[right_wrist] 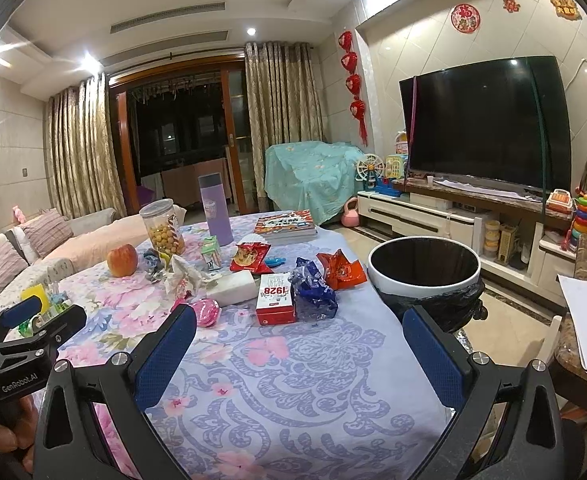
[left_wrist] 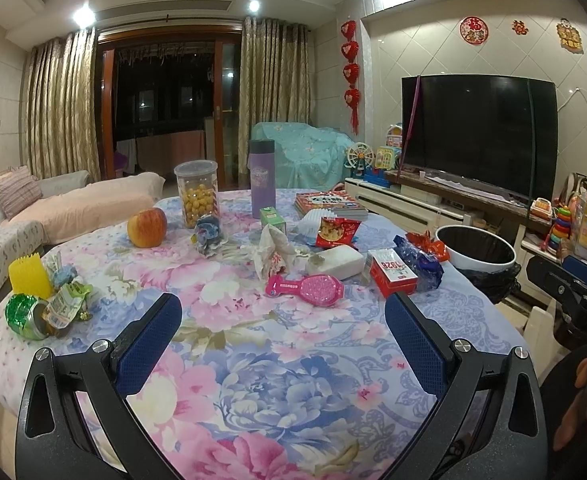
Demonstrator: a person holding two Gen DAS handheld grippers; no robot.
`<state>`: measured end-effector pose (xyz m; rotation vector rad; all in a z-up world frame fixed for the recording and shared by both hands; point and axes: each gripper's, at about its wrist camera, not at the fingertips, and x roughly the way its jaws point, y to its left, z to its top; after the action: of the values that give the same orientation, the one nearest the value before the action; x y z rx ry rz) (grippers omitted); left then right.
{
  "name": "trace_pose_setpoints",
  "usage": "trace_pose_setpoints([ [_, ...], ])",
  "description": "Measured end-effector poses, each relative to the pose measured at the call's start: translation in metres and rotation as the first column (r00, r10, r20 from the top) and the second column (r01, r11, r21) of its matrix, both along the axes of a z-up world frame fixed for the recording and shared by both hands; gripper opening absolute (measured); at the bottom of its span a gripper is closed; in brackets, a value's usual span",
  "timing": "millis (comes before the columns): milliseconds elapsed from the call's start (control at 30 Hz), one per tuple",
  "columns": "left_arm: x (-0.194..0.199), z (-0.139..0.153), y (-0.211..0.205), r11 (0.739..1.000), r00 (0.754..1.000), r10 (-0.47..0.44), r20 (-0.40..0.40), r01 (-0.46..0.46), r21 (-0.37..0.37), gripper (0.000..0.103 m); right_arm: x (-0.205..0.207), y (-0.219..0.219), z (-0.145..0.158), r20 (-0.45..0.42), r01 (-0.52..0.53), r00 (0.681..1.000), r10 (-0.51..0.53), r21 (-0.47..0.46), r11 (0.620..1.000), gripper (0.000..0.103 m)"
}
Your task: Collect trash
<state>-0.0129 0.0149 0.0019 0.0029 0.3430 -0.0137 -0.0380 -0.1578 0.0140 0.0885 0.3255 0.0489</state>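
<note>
two hand-held grippers are held above the near edge of the bench [left_wrist: 277, 392], which is covered by a floral cloth; the left hand-held gripper [left_wrist: 283, 316] is spread wide with nothing between its pads; the right hand-held gripper [right_wrist: 299, 330] is likewise parted and empty; trash is scattered mid-bench: a blue wrapper [right_wrist: 313, 292] just beside a red-and-white box [right_wrist: 274, 298], a red wrapper [right_wrist: 339, 270] and crumpled tissue [left_wrist: 273, 254]; a black-lined bin [right_wrist: 423, 268] is seen off the bench's right edge.
</note>
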Motion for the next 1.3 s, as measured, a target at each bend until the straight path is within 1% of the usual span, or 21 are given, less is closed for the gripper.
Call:
trace_pose_setpoints([
  [333,0.002,-0.003,0.000,1.000,1.000,-0.001,-0.013,0.001,-0.005,0.103,-0.002,0.003,-0.001,-0.002,-0.008,1.000,0.008,0.005,1.000,0.103],
  [567,0.017,-0.010,0.000,1.000,0.998,-0.008,-0.066,0.007,-0.009,0.103,0.003,0.006,-0.005,-0.024,-0.017,1.000,0.018,0.018,1.000,0.103],
  [733,0.033,-0.019,0.000,1.000,0.992,-0.018,-0.121,0.016,-0.017,0.103,0.014,0.002,-0.008,-0.060,-0.023,0.998,0.026,0.045,0.999,0.103],
  [900,0.051,-0.025,-0.005,0.998,0.984,-0.049,-0.173,0.044,-0.033,0.103,0.033,-0.008,-0.014,-0.103,-0.029,0.994,0.034,0.058,0.998,0.103],
  [1100,0.076,-0.032,-0.012,0.998,0.974,-0.056,-0.220,0.056,-0.005,0.103,0.062,-0.030,-0.028,-0.186,-0.008,0.982,0.030,0.115,0.993,0.103],
  [1300,0.104,-0.039,-0.008,0.997,0.962,-0.071,-0.263,0.078,0.018,0.103,0.089,-0.038,-0.038,-0.243,-0.021,0.969,0.054,0.138,0.990,0.103],
])
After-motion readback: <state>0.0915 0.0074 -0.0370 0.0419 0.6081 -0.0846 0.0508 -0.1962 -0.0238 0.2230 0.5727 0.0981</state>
